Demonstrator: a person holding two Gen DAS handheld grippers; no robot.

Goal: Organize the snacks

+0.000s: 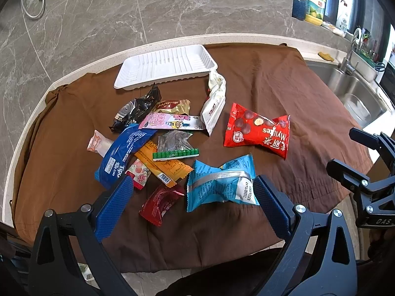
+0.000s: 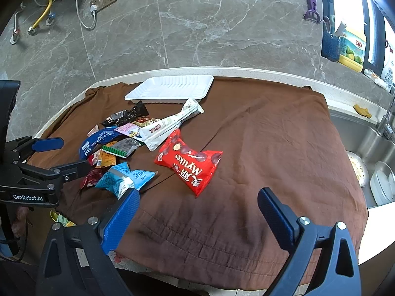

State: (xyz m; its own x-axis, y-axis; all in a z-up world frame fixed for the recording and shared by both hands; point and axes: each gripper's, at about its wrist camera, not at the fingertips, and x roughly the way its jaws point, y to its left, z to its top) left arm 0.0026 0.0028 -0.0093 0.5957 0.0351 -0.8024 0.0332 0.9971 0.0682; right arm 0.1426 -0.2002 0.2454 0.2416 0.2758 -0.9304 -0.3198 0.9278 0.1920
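Blue-padded fingers of the left gripper (image 1: 191, 204) fill the bottom of its own view, spread wide with nothing between them, poised above the light blue packet (image 1: 219, 183) as though that one is the likely first pick. It lies nearest the edge and apart from the heap, so it looks the easiest to lift cleanly.

Toward the middle left of the frame the other snacks sit in a loose pile (image 1: 150, 143), wrappers overlapping: a dark blue roll-cake pack (image 1: 121, 155), an orange sachet (image 1: 163, 165), a black packet (image 1: 135, 111). Anything pulled from there would probably drag a neighbour along.

To the right of centre, the red Mylikes bag (image 1: 256, 130) rests alone on the brown cloth (image 1: 308, 98).

At the upper middle, the white tray (image 1: 165, 66) sits empty at the far end of the cloth, presumably the place the snacks belong; a long white pouch (image 1: 214, 101) touches its near right corner.

In the right wrist view, the right gripper (image 2: 198, 217) is likewise wide open and empty, over bare cloth just short of the red bag.
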